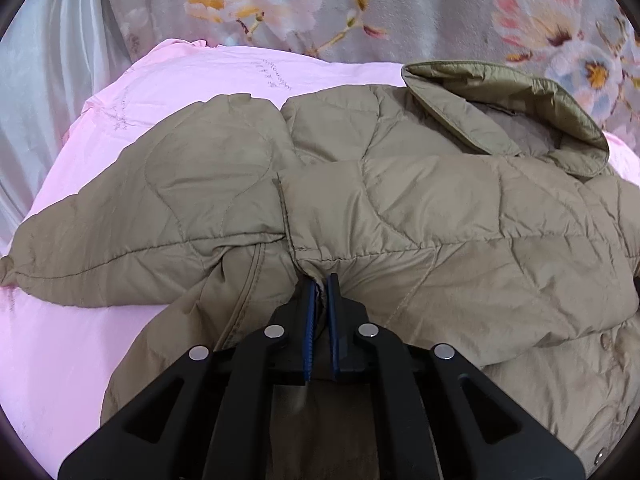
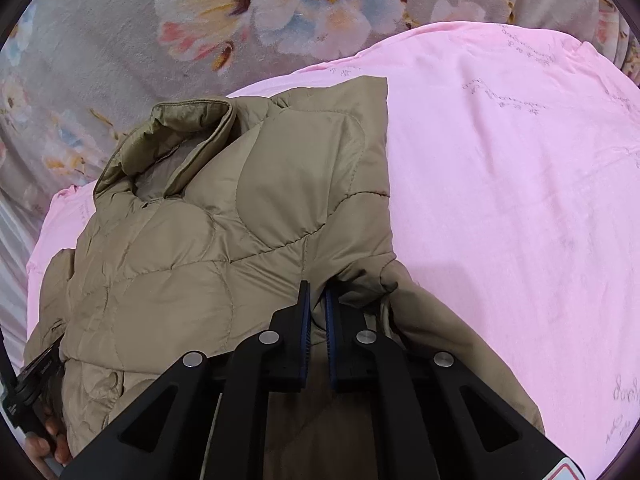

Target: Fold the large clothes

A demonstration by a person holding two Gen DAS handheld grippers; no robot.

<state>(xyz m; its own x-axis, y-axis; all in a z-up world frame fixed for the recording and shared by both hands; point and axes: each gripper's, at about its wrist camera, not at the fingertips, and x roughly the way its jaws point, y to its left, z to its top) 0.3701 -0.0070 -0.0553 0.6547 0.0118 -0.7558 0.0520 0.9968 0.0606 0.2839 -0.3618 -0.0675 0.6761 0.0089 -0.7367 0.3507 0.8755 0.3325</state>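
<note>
Quilted tan jacket (image 1: 400, 208) spread on pink sheet (image 1: 72, 340), collar (image 1: 520, 112) toward floral blanket (image 1: 400, 4). Left gripper (image 1: 321, 280) pinched tight on fabric fold at seam near jacket's armpit. Right gripper (image 2: 316, 292) likewise clamped on fold at jacket's opposite side, sleeve (image 2: 460, 352) trailing beside it. Other hand (image 2: 48, 440) visible at jacket's far edge in right view. Jacket looks puffy, light, soft, shell likely slick; judgement: grip seams or quilt stitching, not smooth panels, or padding may slide out of pads.
</note>
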